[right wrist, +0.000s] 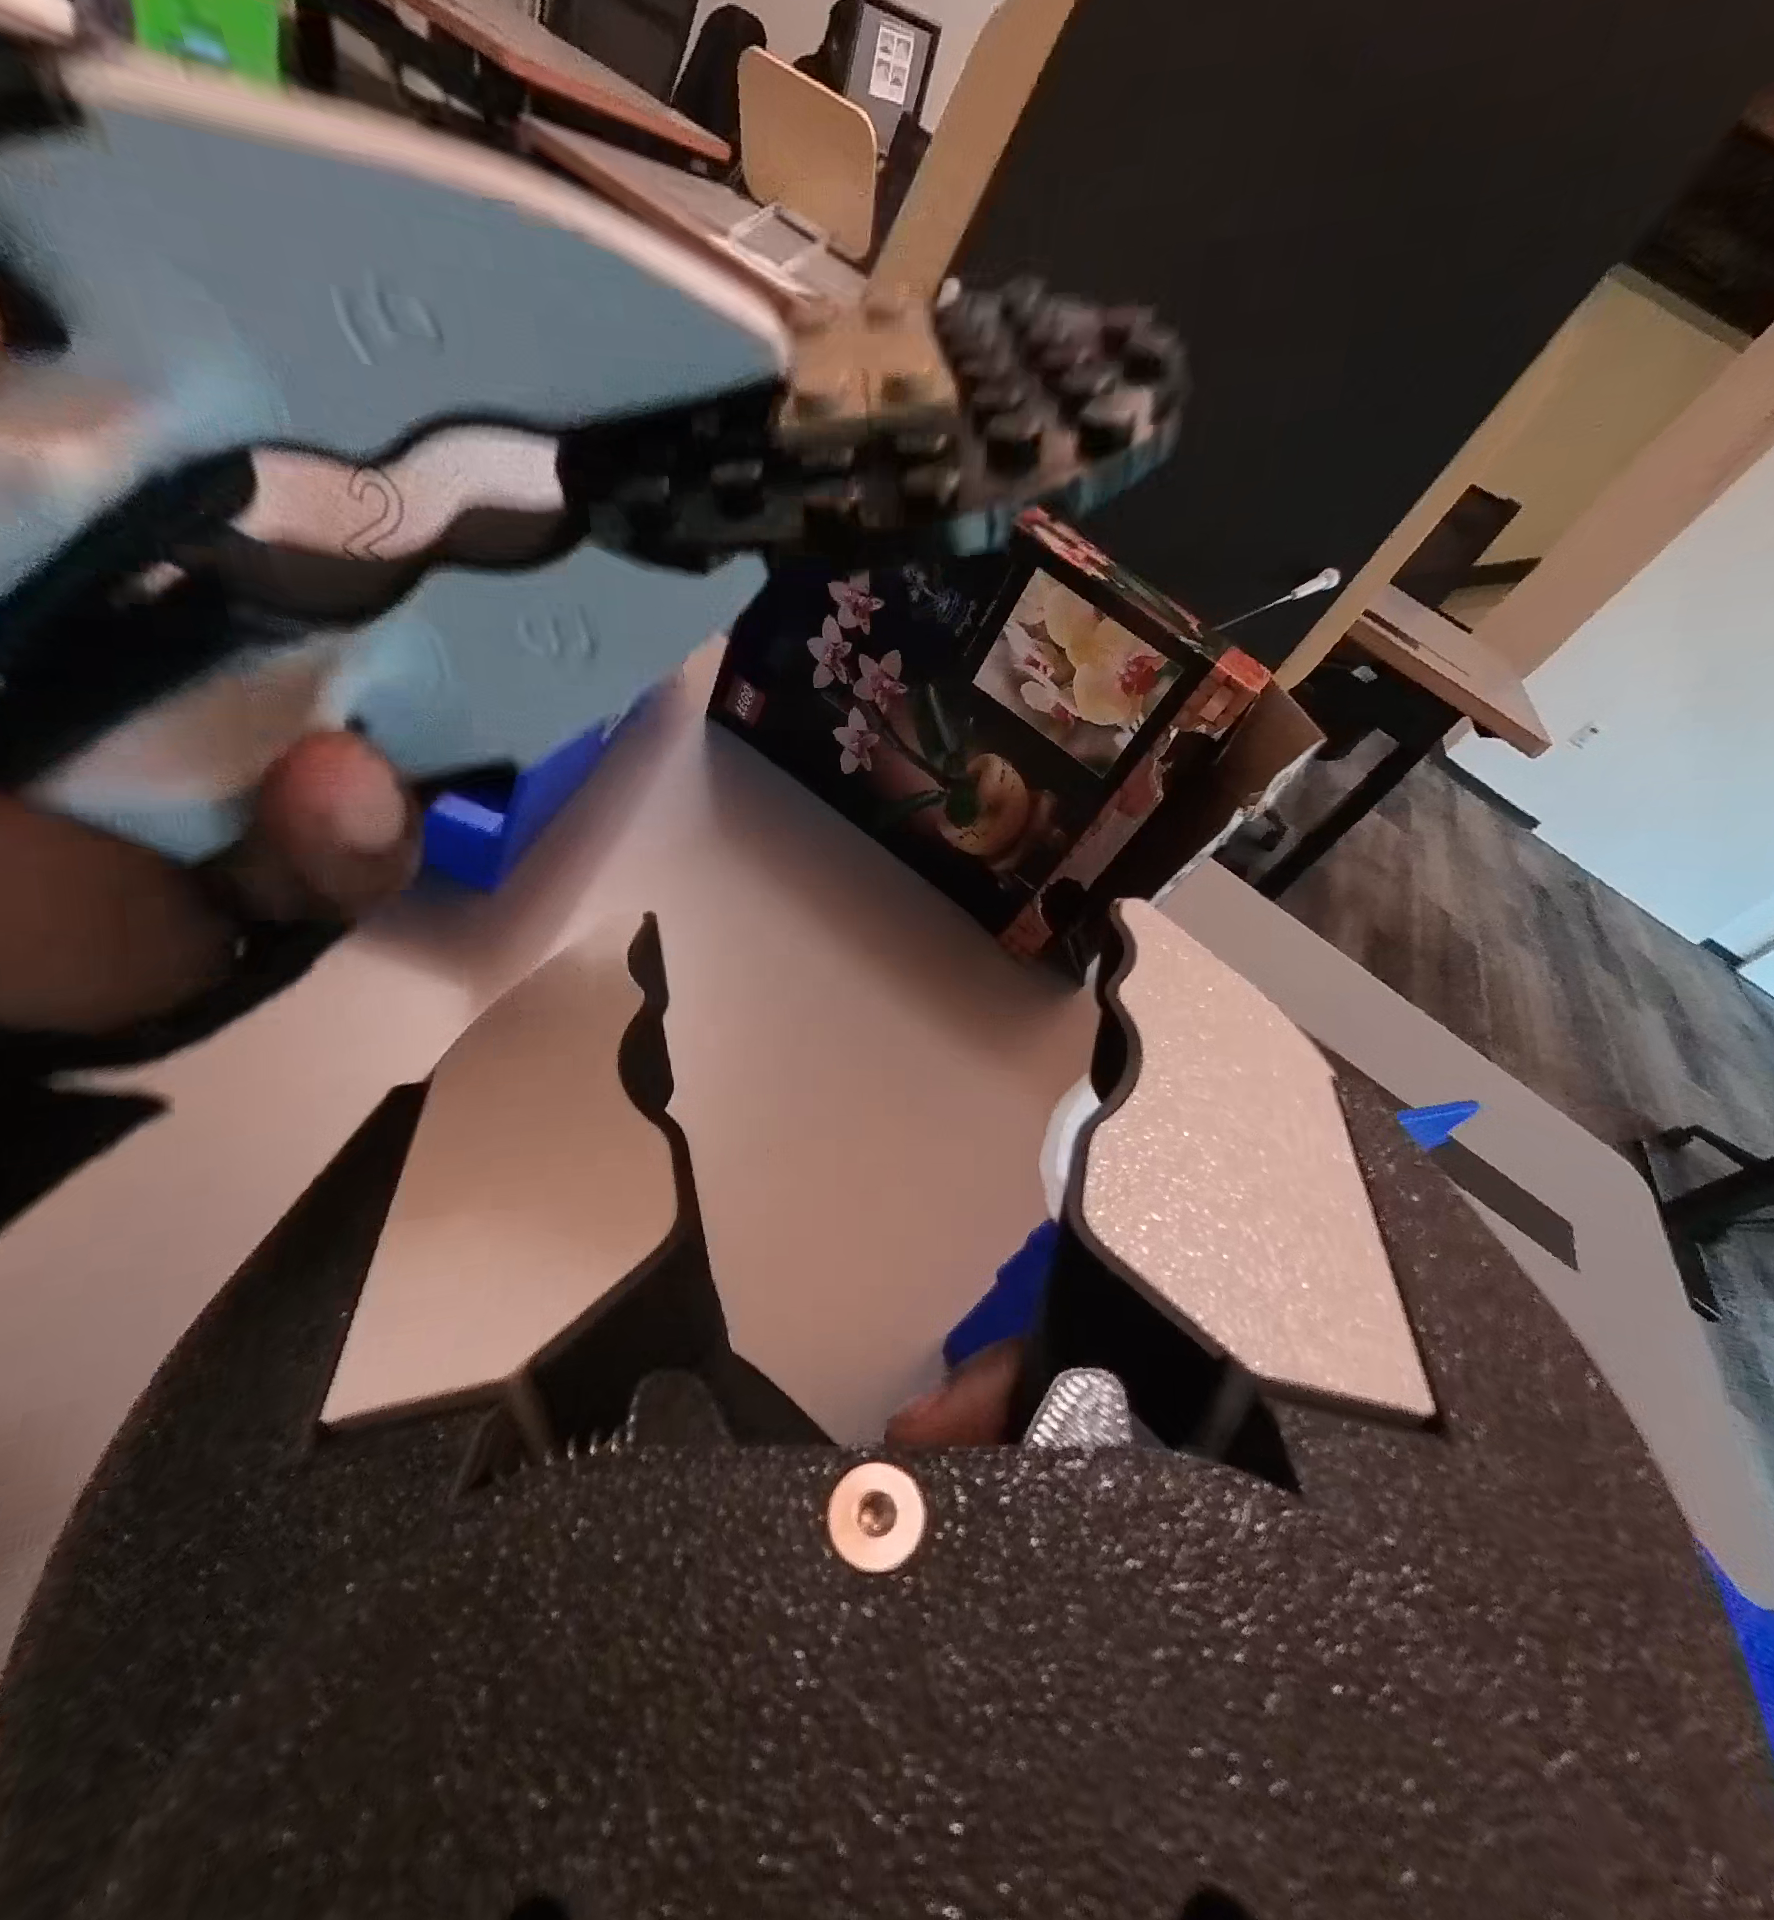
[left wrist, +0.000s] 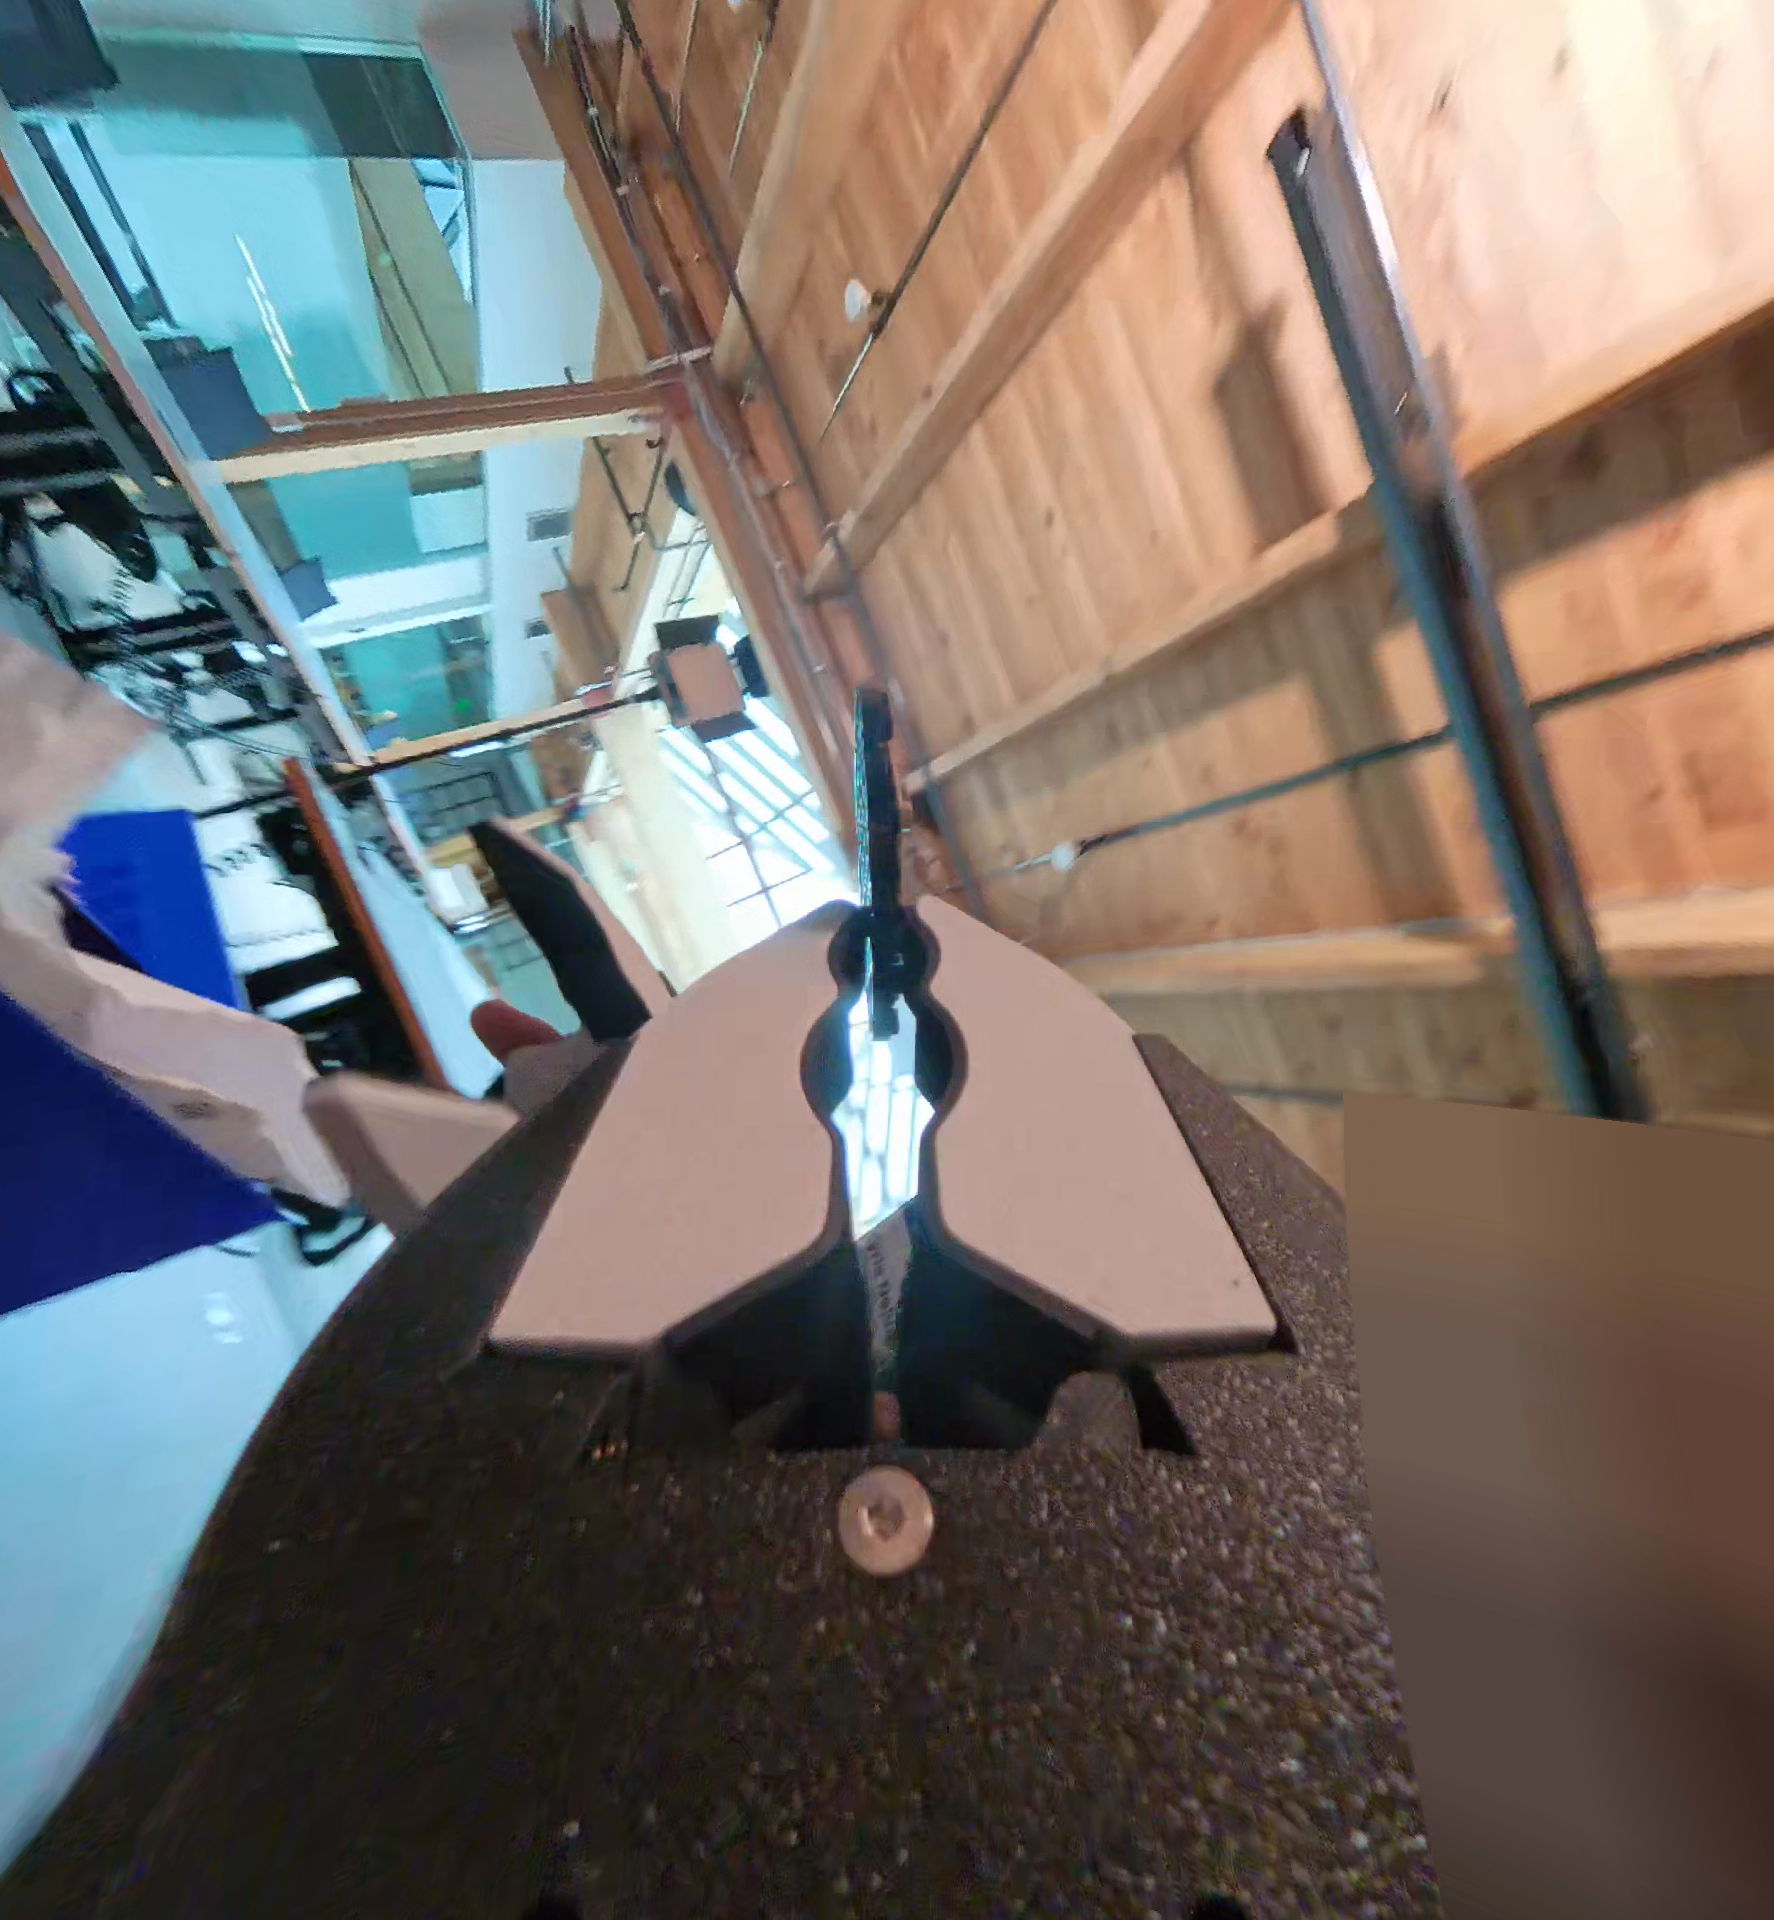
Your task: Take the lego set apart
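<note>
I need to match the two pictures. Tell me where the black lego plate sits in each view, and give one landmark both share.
Left wrist view: the black lego plate is at centre, seen edge-on, pinched at the tips of the left tool.
Right wrist view: upper centre, studs showing, held by the left tool coming in from the upper left.
Shared landmark: the blue bin, at the left edge in both views.

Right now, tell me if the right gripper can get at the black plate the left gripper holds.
Probably yes. The right gripper is open, and the black plate's studded end sticks out free of the left gripper, with nothing between them.
</note>
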The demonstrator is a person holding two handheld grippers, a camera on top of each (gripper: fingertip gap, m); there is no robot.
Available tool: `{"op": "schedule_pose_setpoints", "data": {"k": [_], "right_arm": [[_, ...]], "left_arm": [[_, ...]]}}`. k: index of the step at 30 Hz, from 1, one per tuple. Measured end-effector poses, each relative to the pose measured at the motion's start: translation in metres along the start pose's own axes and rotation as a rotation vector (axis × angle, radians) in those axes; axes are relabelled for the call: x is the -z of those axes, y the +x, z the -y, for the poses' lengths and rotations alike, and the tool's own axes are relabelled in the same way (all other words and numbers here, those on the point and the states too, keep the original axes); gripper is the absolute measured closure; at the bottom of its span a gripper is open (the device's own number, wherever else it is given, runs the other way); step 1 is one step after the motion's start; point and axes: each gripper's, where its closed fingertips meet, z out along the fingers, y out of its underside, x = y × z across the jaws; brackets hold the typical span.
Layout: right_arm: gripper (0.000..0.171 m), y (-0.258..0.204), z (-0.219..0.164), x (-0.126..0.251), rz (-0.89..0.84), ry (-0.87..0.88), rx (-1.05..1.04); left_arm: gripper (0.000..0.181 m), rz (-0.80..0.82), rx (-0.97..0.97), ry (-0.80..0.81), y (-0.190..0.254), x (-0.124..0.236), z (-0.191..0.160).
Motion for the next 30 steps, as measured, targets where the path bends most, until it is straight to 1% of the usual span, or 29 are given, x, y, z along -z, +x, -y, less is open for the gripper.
{"op": "schedule_pose_setpoints", "data": {"k": [2,4,11,14,22,30], "right_arm": [[0.092,0.005,0.002,0.004,-0.027,0.003,0.003],[0.092,0.009,0.000,0.005,-0.040,-0.021,0.011],[0.089,0.013,-0.010,0.006,-0.038,-0.089,0.017],[0.089,0.015,-0.011,0.008,-0.038,-0.101,0.019],[0.090,0.025,-0.007,0.016,-0.080,-0.120,0.057],[0.091,0.024,-0.011,0.013,-0.086,-0.146,0.070]], "left_arm": [[0.176,-0.035,0.121,0.019,-0.005,0.000,-0.006],[0.176,-0.049,0.180,0.009,-0.009,-0.002,-0.014],[0.176,-0.069,0.209,-0.024,-0.001,-0.014,-0.035],[0.176,-0.059,0.227,-0.032,-0.005,-0.017,-0.040],[0.176,-0.085,0.258,-0.024,-0.007,-0.020,-0.040],[0.176,-0.076,0.278,-0.023,-0.013,-0.021,-0.037]]}}
